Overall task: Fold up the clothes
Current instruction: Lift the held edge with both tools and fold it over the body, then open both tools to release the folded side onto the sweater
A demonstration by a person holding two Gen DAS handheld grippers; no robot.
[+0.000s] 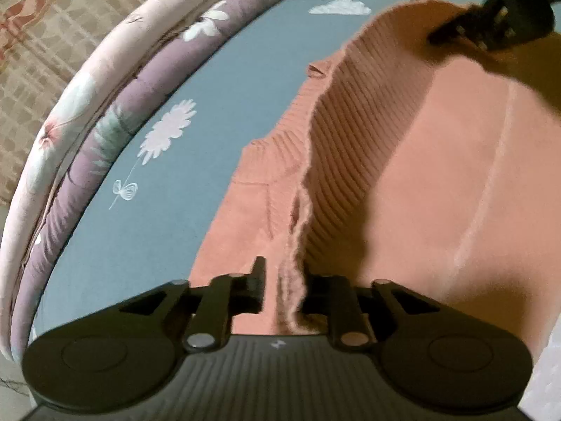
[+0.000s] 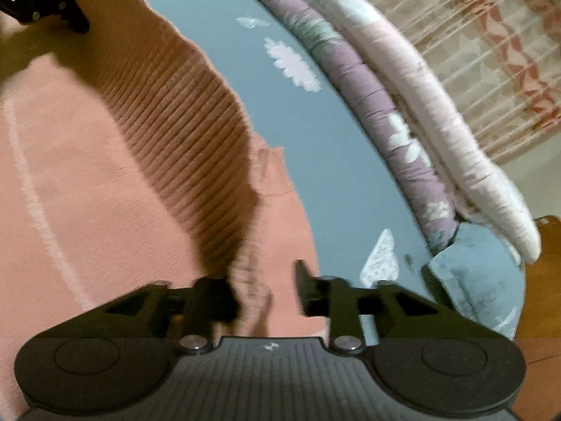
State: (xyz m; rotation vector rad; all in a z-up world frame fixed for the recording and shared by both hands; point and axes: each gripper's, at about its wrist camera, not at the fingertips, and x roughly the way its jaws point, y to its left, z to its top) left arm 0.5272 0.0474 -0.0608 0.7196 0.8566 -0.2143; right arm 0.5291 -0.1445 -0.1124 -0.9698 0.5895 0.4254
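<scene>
With both jaws parted, the sweater's (image 1: 438,175) ribbed hem (image 1: 336,161) lies loose between them across the bed (image 1: 140,238).

A salmon-pink sweater (image 1: 438,175) with a ribbed knit band is seen at the right of the left wrist view. A grey-blue bedsheet (image 1: 147,245), printed with white daisies and butterflies, is spread beneath it. A mauve quilt (image 1: 115,119) with white flowers and a pale pink floral one (image 1: 70,105) are shown at upper left. Both grippers (image 1: 280,280) (image 2: 266,291) are rendered black.
</scene>
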